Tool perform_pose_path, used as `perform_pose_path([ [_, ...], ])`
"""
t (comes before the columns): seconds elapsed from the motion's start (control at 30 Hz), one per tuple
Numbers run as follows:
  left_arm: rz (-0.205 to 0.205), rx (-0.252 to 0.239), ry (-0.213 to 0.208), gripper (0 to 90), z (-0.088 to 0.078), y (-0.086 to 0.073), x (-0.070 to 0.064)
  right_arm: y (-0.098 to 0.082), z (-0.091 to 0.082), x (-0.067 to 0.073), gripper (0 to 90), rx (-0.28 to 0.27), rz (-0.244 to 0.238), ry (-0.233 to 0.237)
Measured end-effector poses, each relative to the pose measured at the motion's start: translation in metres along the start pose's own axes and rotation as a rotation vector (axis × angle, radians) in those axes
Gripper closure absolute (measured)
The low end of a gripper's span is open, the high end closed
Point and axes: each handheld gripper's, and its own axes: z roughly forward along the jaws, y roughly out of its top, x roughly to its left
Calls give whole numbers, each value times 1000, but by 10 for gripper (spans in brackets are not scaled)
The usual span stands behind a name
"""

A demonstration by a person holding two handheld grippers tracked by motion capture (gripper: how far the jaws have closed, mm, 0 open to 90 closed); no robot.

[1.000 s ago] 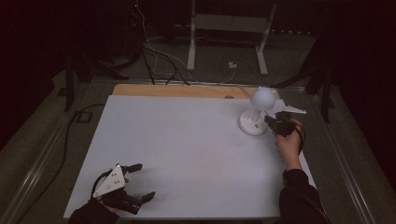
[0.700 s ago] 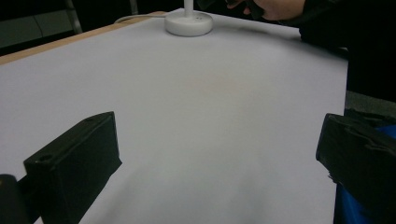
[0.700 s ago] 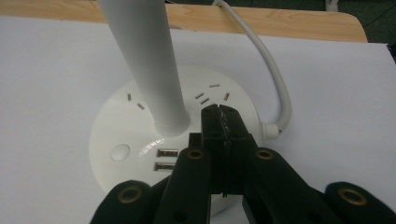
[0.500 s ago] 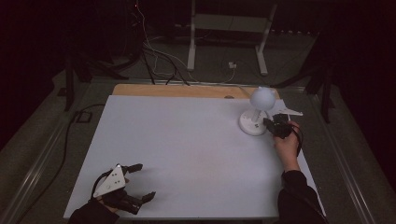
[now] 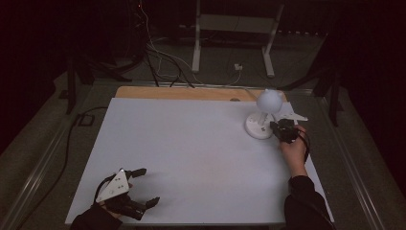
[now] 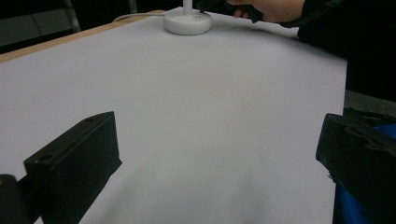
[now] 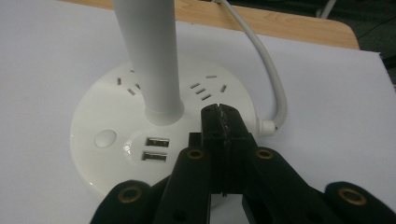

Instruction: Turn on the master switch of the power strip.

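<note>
A white desk lamp with a round base and globe head stands at the table's far right. Its base carries sockets, two USB ports and a round button. My right gripper is shut with nothing between its jaws, its tips over the base's right side, just right of the stem. The high view shows it beside the base. My left gripper rests open at the near left corner, its jaws wide apart over bare white surface.
A white board covers the table, with a wooden strip along its far edge. The lamp's white cord curves off to the back right. Cables and a metal stand sit on the floor beyond.
The right gripper has edged slightly closer to the lamp base. The left gripper has not moved.
</note>
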Motion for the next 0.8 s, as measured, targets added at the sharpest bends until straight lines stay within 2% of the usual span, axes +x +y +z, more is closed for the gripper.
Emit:
perform_pose_path([
  [0.1,2,0,-1,0,0,0,0,0,0,-1,900,3,13,4],
  [0.8,3,3,0,0,1,0,0,-1,2,3,900,11,-16,-17],
])
